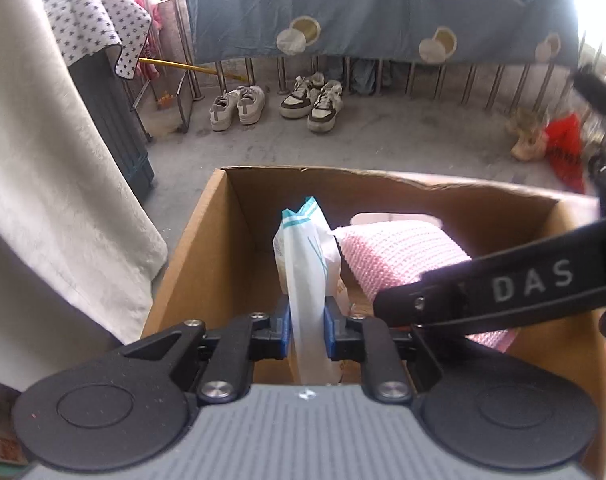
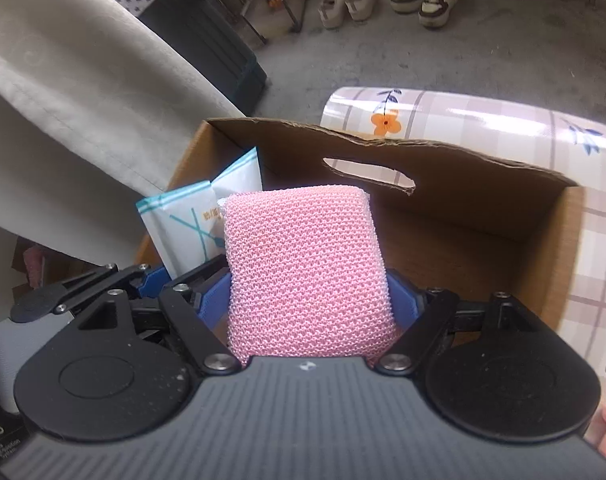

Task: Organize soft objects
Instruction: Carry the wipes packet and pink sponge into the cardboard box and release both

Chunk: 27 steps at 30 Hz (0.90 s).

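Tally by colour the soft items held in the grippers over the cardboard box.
Pink: 1, the pink mesh sponge in the right gripper
White and teal: 1, the tissue packet in the left gripper
Total: 2

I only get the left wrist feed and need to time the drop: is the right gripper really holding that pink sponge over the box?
Observer: Yes. The right gripper has its blue fingers pressed on both sides of the pink sponge.
Operator: What does the box stand on?
Observer: The cardboard box appears to sit on a table with a flowered plaid cloth.
Operator: Any handle on it?
Observer: A slot handle is cut through its far wall.
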Each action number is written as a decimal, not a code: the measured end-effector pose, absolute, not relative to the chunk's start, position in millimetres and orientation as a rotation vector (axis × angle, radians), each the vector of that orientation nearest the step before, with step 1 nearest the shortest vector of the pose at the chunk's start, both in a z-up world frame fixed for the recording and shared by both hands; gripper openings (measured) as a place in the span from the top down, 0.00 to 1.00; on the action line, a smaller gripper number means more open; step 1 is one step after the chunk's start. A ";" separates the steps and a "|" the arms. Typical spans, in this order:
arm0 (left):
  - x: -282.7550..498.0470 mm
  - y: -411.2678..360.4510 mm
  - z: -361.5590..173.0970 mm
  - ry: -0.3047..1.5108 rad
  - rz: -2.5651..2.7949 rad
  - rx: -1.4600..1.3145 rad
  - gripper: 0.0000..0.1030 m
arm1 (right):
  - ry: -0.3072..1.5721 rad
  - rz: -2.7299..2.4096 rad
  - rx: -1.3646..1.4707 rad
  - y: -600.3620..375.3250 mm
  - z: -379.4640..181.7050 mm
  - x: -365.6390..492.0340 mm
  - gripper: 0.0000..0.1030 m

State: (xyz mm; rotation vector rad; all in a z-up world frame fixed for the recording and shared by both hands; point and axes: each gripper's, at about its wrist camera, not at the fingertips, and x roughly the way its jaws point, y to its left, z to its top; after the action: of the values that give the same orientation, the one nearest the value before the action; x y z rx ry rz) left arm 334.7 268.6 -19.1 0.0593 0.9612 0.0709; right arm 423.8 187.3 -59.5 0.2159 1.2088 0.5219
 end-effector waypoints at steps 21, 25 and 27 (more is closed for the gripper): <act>346.6 269.6 -21.7 0.911 0.195 0.145 0.23 | 1.235 0.490 0.492 171.9 -104.4 459.1 0.12; 342.0 270.0 -11.9 0.891 0.201 0.135 0.23 | 1.223 0.512 0.520 172.7 -107.8 460.6 0.12; 339.0 270.5 -3.9 0.876 0.201 0.126 0.23 | 1.210 0.531 0.536 171.4 -103.0 458.3 0.12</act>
State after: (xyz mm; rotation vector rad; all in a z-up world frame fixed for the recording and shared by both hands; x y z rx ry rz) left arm 339.0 270.5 -3.9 0.1265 0.8761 0.2011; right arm 458.3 171.4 -103.0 0.5358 1.2099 0.5315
